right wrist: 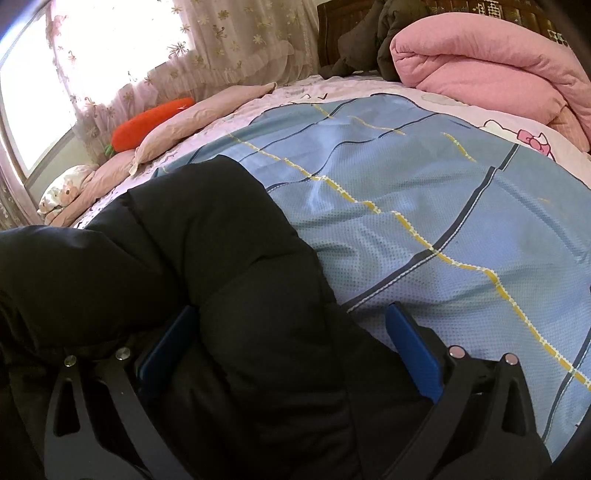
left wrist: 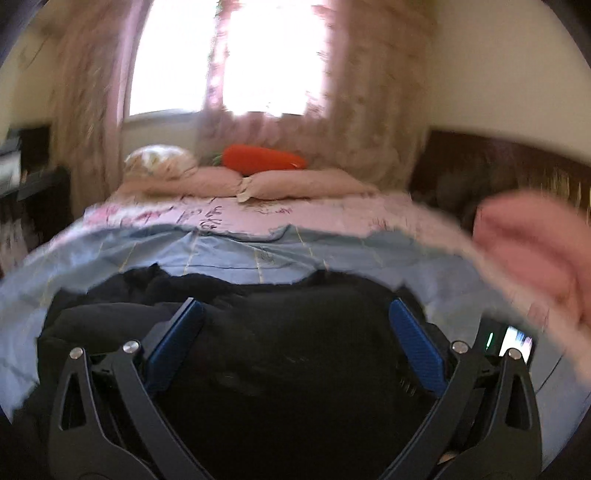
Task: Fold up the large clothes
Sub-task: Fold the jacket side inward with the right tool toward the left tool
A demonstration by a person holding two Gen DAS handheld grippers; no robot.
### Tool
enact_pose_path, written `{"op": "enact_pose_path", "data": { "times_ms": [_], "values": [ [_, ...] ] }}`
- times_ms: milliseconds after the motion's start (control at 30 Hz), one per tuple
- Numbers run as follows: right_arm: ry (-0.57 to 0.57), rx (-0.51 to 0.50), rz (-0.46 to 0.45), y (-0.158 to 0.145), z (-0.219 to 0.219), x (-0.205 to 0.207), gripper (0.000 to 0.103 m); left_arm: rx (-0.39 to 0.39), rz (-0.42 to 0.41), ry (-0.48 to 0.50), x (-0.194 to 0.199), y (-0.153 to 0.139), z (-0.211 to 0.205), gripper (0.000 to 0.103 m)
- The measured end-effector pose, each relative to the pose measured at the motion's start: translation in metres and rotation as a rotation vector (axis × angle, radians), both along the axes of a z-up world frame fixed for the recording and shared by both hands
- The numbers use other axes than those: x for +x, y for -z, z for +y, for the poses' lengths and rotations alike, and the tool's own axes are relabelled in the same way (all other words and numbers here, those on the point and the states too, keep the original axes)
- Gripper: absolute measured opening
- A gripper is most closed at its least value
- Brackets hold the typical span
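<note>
A black puffer jacket lies on a light blue checked sheet on the bed. My left gripper is open, its blue pads spread wide just over the jacket. The view is blurred. In the right wrist view the same jacket fills the lower left. My right gripper is open with a thick fold of the jacket lying between its blue pads, over the blue sheet.
Pink pillows and an orange carrot cushion lie at the bed's far end under a curtained window. A folded pink quilt sits by the dark wooden headboard. Dark furniture stands at the left.
</note>
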State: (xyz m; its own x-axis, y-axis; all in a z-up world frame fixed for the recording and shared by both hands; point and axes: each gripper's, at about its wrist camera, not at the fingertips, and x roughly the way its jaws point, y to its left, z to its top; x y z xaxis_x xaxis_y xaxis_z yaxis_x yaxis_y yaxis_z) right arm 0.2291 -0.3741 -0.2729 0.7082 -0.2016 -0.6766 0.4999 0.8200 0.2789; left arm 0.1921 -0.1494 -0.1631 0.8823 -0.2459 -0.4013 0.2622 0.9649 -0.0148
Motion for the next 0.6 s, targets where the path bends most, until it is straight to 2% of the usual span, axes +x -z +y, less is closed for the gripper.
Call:
{"op": "enact_pose_path", "data": {
  "times_ms": [67,133,233,367,467,600],
  "values": [
    [0.001,0.007,0.000,0.001,-0.001,0.001,0.102,0.056,-0.008,0.012,0.000,0.012,-0.013,0.101],
    [0.001,0.019,-0.007,0.002,-0.003,0.001,0.102,0.148,0.012,-0.037,0.015,0.031,-0.018,0.101],
    [-0.001,0.023,-0.016,0.001,-0.002,0.002,0.102,0.088,0.052,-0.044,0.038,0.048,0.006,0.101],
    [-0.021,0.038,-0.037,0.002,-0.001,0.005,0.102,0.147,0.087,0.011,0.060,0.060,0.019,0.101],
    [-0.055,0.076,-0.066,0.004,-0.001,0.007,0.102,0.125,0.142,0.053,0.075,0.061,0.035,0.101],
    [-0.096,0.106,-0.105,0.003,0.000,0.006,0.102,0.136,0.131,0.073,0.076,0.062,0.051,0.101]
  ]
}}
